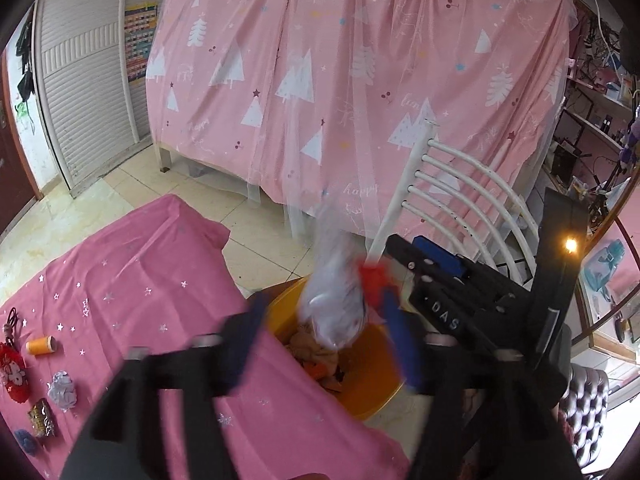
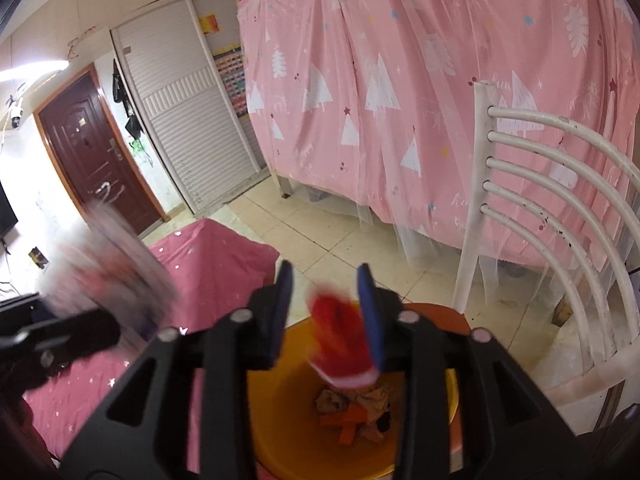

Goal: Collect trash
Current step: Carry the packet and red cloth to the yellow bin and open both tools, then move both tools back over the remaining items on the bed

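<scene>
Left wrist view: the left tongs (image 1: 326, 334) stand spread over the orange bin (image 1: 376, 380); a blurred clear plastic bag (image 1: 336, 300) hangs between them, long axis near upright, seemingly untouched.

Right wrist view: the right tongs (image 2: 329, 300) are spread; a blurred red scrap (image 2: 340, 344) sits between them above the bin, contact unclear.

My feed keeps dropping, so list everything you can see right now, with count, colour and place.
Basin: one, yellow-orange, beside the table, scraps inside.
Plastic bag: one, whitish, blurred, above the basin.
Red item: one, red with white edge, between the right tongs' fingers, over the basin.
Tablecloth: one, pink, starred.
Spool: one, orange, on the table.
Crumpled wad: one, silvery, on the table.
Red charm: one, table's left edge.
Chair: one, white, behind the basin.
Left tongs: open.
Right tongs: open.
</scene>
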